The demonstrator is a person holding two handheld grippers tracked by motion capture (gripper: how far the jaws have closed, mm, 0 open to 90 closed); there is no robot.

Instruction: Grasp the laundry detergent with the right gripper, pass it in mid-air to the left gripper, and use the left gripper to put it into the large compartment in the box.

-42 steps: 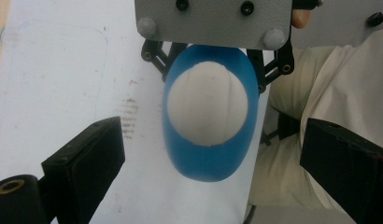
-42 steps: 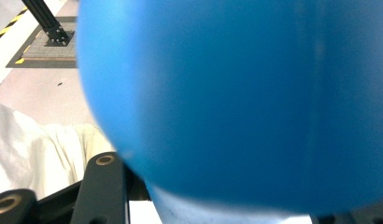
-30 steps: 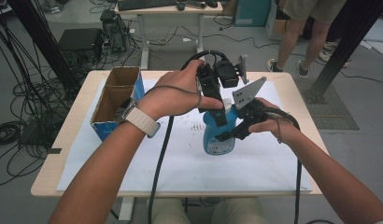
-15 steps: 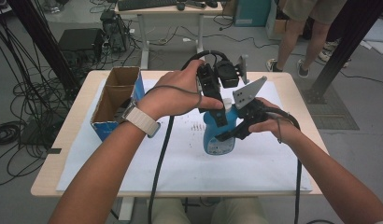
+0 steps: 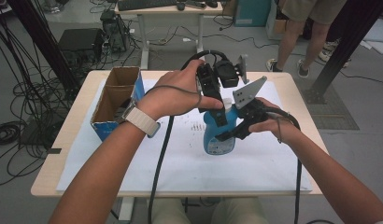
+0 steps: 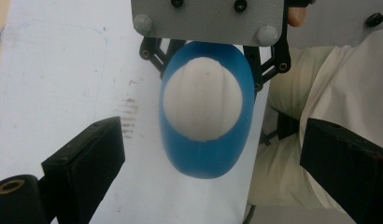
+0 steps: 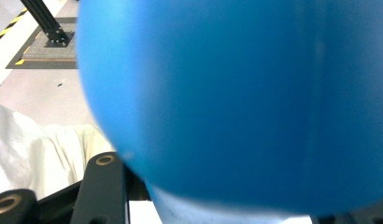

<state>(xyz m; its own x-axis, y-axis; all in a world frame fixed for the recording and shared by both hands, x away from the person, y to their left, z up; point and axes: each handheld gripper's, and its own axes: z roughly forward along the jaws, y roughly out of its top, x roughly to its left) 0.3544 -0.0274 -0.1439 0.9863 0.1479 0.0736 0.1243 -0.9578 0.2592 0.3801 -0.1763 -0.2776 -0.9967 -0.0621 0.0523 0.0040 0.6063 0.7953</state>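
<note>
Smooth plastic bottle [image 5: 219, 137], cardboard box [image 5: 116, 100].

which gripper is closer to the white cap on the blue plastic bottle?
Left. The left gripper hangs right above the white cap, jaws open either side. The right gripper clamps the blue plastic bottle lower down, on its body.

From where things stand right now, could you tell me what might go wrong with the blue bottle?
1. The right gripper clamps the blue bottle from the side only; if the grip slackens, the bottle could tip onto the white sheet.
2. The left gripper hangs open above the white cap, the cap not centred between its jaws; closing now might catch it off-centre.
3. The two grippers sit close together and could knock each other.
</note>
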